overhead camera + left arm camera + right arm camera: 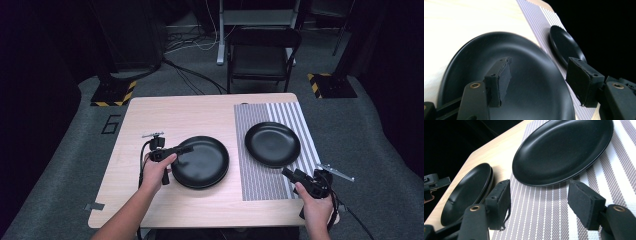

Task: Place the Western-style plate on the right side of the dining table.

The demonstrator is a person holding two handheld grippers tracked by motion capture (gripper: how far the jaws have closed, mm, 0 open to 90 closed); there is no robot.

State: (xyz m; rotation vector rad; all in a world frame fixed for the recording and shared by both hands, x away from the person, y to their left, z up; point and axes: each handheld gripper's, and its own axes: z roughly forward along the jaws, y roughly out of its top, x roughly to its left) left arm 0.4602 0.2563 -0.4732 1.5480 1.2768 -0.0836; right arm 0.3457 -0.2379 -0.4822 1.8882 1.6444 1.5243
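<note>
Black round plates are counted on the light wooden table (150, 115): one single black plate (272, 144) is placed on the grey striped woven placemat (260, 180), and a stack of black plates (200, 162) is seen on the bare wood just beside the mat's left edge. Two rims are visible in the stack from the right gripper view; whether more are under them cannot be told.

Two grippers are held, one in each hand. The left gripper (186, 148) is reached over the left rim of the stack, and its jaws are seen apart, with nothing pressed between the pads (499, 80); only the top plate's surface is seen behind them. The right gripper (286, 172) is held low over the near part of the placemat, near the single plate but not touching it. Its jaws are also spread, and only striped mat is seen between them.
</note>
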